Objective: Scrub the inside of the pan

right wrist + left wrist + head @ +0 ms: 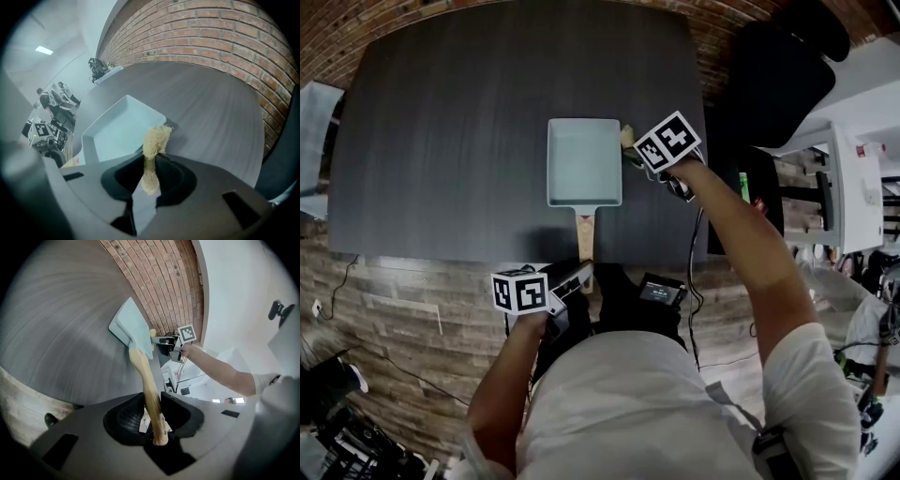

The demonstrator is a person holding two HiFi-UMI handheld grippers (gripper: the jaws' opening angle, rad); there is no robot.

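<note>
**Pan held by its handle, scrubber at its right rim**

A dark grey table [441, 141] with a faint wood grain stands against a red brick wall [356, 23]. A black chair [778, 75] is at its far right corner, and beyond that is a bright white room with white furniture.

The pan [584, 159], pale blue and rectangular, lies flat on the table near its front edge. Its wooden handle [585, 230] points back toward the person. The left gripper [577, 274] is closed on the end of that handle, at the table's edge, with its fingers [129, 416] set narrow and the wood clamped between them. The right gripper [630, 150] pinches a tan, fibrous scrubber [627, 137] between nearly closed fingers [176, 176]. It points steeply down at the pan's right rim, near the far corner.

The head view shows only a scrap of the scrubber beside the marker cube [668, 141]. The right gripper view shows its frayed tip sticking out past the jaws and overlapping the pan's rim, with the clean inside of the pan beyond. Whether it touches the rim I cannot tell. The left gripper view alone shows the handle running between the jaws, and the other gripper at the pan's far side. Only the right gripper view shows people far off in the white room
</note>
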